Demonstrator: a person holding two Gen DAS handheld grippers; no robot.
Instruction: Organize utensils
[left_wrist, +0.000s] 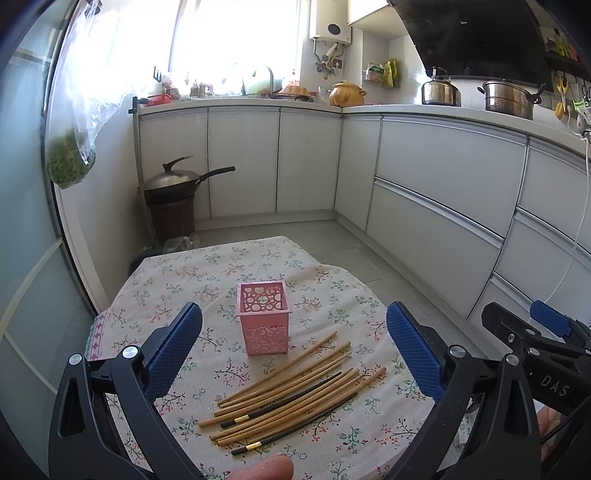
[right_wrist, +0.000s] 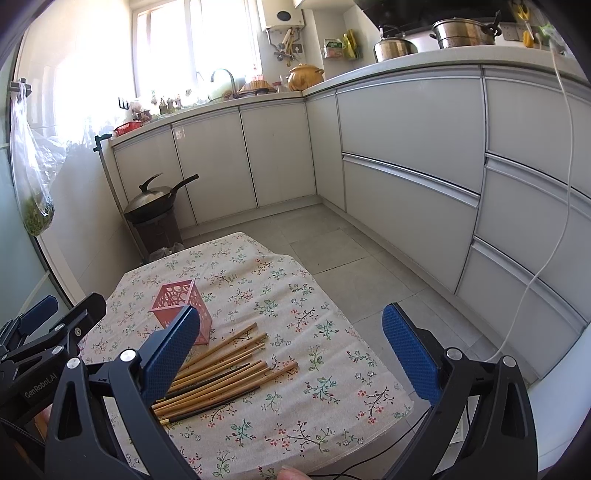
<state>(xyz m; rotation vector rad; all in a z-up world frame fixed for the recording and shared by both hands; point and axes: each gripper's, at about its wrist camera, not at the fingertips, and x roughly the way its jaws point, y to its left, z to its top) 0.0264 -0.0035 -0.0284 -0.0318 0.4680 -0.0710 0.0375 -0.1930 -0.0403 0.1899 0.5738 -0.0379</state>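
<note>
A pink perforated square holder (left_wrist: 265, 315) stands upright and empty on the floral-cloth table (left_wrist: 177, 280). Several chopsticks (left_wrist: 291, 387), mostly bamboo with two dark ones, lie side by side just in front of it. My left gripper (left_wrist: 294, 349) is open and empty, held above the chopsticks, its blue pads (left_wrist: 173, 354) on either side of the pile. My right gripper (right_wrist: 291, 350) is open and empty, to the right of the left one. In the right wrist view the holder (right_wrist: 177, 304) is partly behind its left pad (right_wrist: 168, 356), with the chopsticks (right_wrist: 221, 373) below.
White kitchen cabinets (right_wrist: 406, 166) run along the back and right, with tiled floor (right_wrist: 332, 251) between them and the table. A lidded wok on a dark stand (left_wrist: 173, 192) sits in the far left corner. A bag of greens (left_wrist: 68, 162) hangs at left.
</note>
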